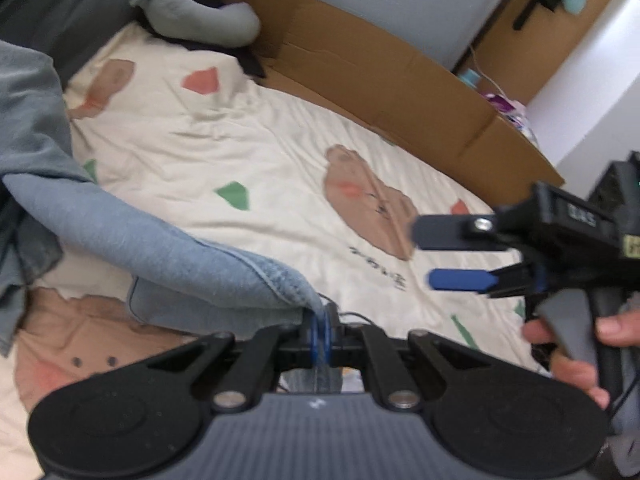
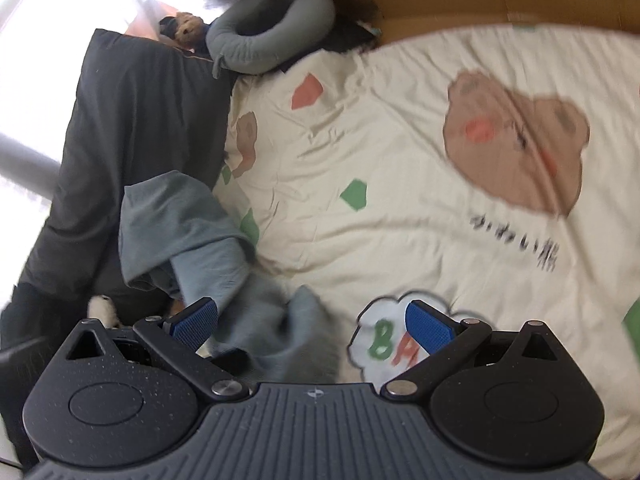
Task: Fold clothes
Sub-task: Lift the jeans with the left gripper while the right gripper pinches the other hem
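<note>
Left wrist view: the left gripper [image 1: 320, 336] is seen with its fingers pressed together on a hemmed edge of a blue-grey garment [image 1: 168, 256], which is lifted off the bedspread [image 1: 248, 140] and trails away toward nine o'clock, where it hangs bunched. No flat, squared fold is visible anywhere on the garment, so it is judged to be unfolded at this moment; whether it is being spread out for folding or merely picked up cannot be settled.

The right gripper [image 1: 424, 254], held by a hand [image 1: 568, 352], is seen at three o'clock with its fingers spread and nothing between them. In the right wrist view the right gripper [image 2: 312, 324] is likewise wide open, with crumpled cloth of the garment [image 2: 192, 232] lying between and beyond its pads toward ten o'clock; no grip on it is shown.

A wide stretch of bedspread lies bare toward twelve and two o'clock. Around it are noted a grey curved pillow [image 1: 200, 4] at eleven o'clock, a dark blanket [image 2: 132, 132] at nine o'clock in the right wrist view, and cardboard [image 1: 380, 80] along the far side. The blanket could be caught up with the cloth.
</note>
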### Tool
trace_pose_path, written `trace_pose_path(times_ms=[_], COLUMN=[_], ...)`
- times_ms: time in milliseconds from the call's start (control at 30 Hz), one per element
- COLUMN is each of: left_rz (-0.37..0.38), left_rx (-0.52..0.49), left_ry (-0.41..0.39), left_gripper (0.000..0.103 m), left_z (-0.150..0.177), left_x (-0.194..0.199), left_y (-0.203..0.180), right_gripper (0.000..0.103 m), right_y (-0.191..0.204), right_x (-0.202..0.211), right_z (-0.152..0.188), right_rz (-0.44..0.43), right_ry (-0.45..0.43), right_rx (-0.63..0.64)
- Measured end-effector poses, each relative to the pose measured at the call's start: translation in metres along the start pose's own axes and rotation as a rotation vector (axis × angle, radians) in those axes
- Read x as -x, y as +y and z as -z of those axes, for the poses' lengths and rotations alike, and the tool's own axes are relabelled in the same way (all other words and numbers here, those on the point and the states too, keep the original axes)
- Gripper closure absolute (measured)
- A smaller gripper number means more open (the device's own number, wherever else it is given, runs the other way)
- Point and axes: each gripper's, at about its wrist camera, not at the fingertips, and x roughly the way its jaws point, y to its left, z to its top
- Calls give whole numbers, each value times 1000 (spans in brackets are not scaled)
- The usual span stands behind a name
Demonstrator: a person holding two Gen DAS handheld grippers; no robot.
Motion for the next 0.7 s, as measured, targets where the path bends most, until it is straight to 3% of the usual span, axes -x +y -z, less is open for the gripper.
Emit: trace_pose_path(times_ms=[133, 300, 433, 500, 567, 667, 700], left_rz=[36, 83, 122, 133, 137, 138, 142], left_rx=[-7, -11, 2, 21, 23, 20, 20], left_ry=[21, 44, 50, 51, 67, 95, 105], left_gripper=[100, 100, 100, 100, 100, 99, 99], left_z=[7, 16, 18, 19, 21, 28, 30], left_x=[-8, -16, -20, -21, -22, -24, -24], left_y=[-10, -21, -23, -22, -21, -18, -16], right_gripper=[1, 1, 2, 21, 28, 71, 77], right_y=[-3, -1, 3, 1, -1, 0, 2], right_x=[-14, -25, -36, -42, -47, -54, -56], right_z=[7, 14, 20, 24, 29, 33, 34], right_rz=[-17, -103, -97, -81, -69, -61, -54], right_ry=[68, 139, 208, 247, 274, 307, 319], right_rx=[-33, -64, -43, -38, -28, 2, 16])
